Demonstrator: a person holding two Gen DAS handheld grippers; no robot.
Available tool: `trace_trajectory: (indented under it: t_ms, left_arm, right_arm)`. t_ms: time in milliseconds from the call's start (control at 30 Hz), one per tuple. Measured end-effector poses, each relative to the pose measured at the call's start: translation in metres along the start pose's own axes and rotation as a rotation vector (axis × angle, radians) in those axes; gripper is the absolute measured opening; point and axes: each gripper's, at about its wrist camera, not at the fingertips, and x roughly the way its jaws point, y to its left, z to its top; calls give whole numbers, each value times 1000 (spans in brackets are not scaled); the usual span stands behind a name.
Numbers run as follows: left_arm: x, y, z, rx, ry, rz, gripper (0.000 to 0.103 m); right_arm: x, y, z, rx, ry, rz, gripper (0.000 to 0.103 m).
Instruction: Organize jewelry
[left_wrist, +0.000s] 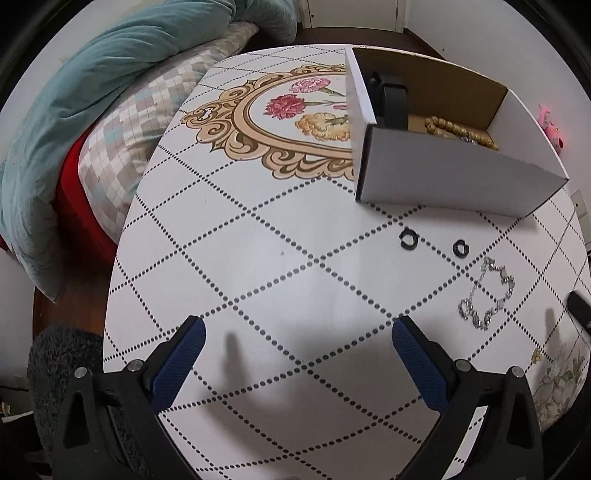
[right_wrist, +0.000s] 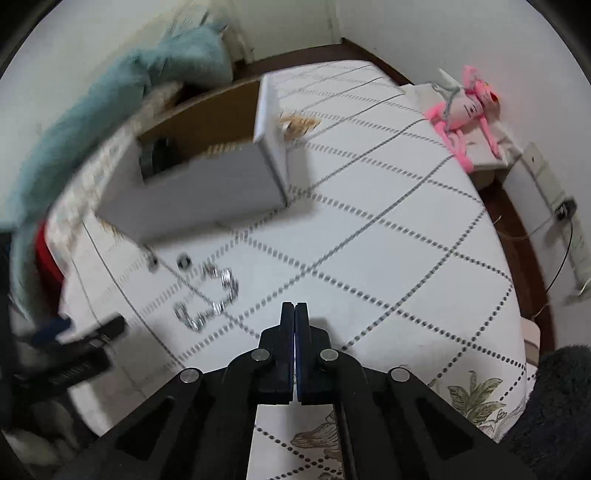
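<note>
Left gripper (left_wrist: 297, 330) hanging over table (left_wrist: 258, 258), jaws spread wide, nothing between pads. Silver bracelet (left_wrist: 487, 295) lying ahead and right of it, two small black rings (left_wrist: 408, 238) sitting beyond that, white box (left_wrist: 454, 173) farther ahead with beads (left_wrist: 458, 131) inside. Right gripper (right_wrist: 294, 308) pointing down, jaws pressed together, pinching nothing; bracelet (right_wrist: 208, 297) lying just ahead-left, apart from tips.

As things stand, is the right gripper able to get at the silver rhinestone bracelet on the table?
Probably yes, once opened. The silver rhinestone bracelet lies bare on the dotted tabletop, just left of the right gripper, nothing between them. Its fingers are shut and empty.
</note>
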Motion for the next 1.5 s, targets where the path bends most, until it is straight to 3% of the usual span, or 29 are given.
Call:
trace_trajectory:
  t_ms: [233, 367, 400, 433, 500, 667, 733, 767, 933, 1100, 1167, 1367, 1500]
  left_arm:
    - [7, 0, 13, -7, -3, -25, 103]
    - [6, -3, 16, 1, -7, -22, 103]
    - [6, -3, 16, 1, -8, -23, 103]
    - [5, -4, 15, 2, -8, -21, 103]
    - [4, -4, 12, 4, -4, -19, 103]
    - [5, 0, 3, -2, 12, -12, 103]
    - [5, 1, 1, -3, 12, -5, 103]
    - [6, 2, 1, -8, 12, -4, 103]
    - [6, 1, 6, -11, -5, -13, 103]
    - [11, -13, 20, 8, -27, -71, 103]
    - [13, -25, 27, 37, -41, -92, 98]
    - [19, -50, 36, 113, -65, -111, 66]
    - [16, -57, 36, 137, -95, -145, 30]
  right_arm:
    - [-26, -18, 20, 79, -49, 55, 0]
    - [-13, -14, 18, 35, 88, 57, 2]
    - [-7, -9, 12, 10, 126, 57, 8]
    - [-3, -6, 6, -15, 140, 51, 24]
    - [2, 1, -5, -56, 154, 29, 42]
    - [16, 18, -30, -157, 157, -63, 40]
    - [19, 25, -38, -212, 119, -121, 16]
    - [20, 26, -40, -222, 109, -126, 13]
    - [16, 22, -38, -192, 96, -94, 7]
    - [9, 10, -15, -125, 69, -63, 7]
    - [11, 4, -5, -86, 67, -49, 7]
    - [14, -6, 13, -37, 53, -46, 7]
    - [14, -4, 16, -39, 48, -50, 7]
